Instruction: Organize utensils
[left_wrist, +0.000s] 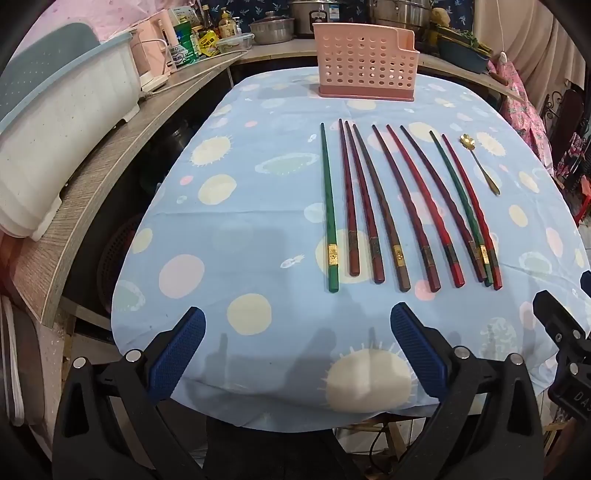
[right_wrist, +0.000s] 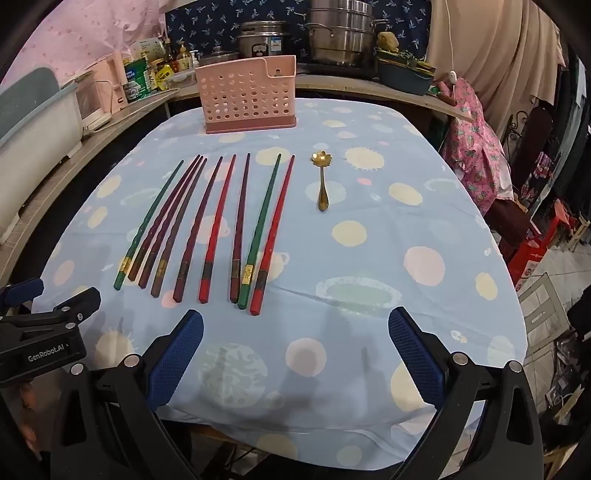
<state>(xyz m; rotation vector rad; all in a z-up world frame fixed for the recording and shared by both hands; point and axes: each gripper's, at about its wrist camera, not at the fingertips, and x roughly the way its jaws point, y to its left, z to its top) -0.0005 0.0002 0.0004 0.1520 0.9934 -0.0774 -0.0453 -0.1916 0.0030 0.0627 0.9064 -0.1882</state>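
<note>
Several red, dark and green chopsticks (left_wrist: 391, 206) lie side by side on the blue spotted tablecloth (left_wrist: 240, 221), also in the right wrist view (right_wrist: 214, 229). A small gold spoon (left_wrist: 480, 166) lies to their right, its flower bowl pointing away (right_wrist: 322, 181). A pink perforated utensil holder (left_wrist: 365, 62) stands upright at the table's far end (right_wrist: 247, 99). My left gripper (left_wrist: 297, 317) is open and empty above the near table edge, short of the chopstick handles. My right gripper (right_wrist: 295, 321) is open and empty, just before the handles.
A wooden counter (left_wrist: 110, 162) runs along the left with a white dish rack (left_wrist: 62, 122), bottles and pots (right_wrist: 332, 37) at the back. A chair with pink cloth (right_wrist: 476, 140) stands at the right. The other gripper's body (right_wrist: 40, 332) shows at the left edge.
</note>
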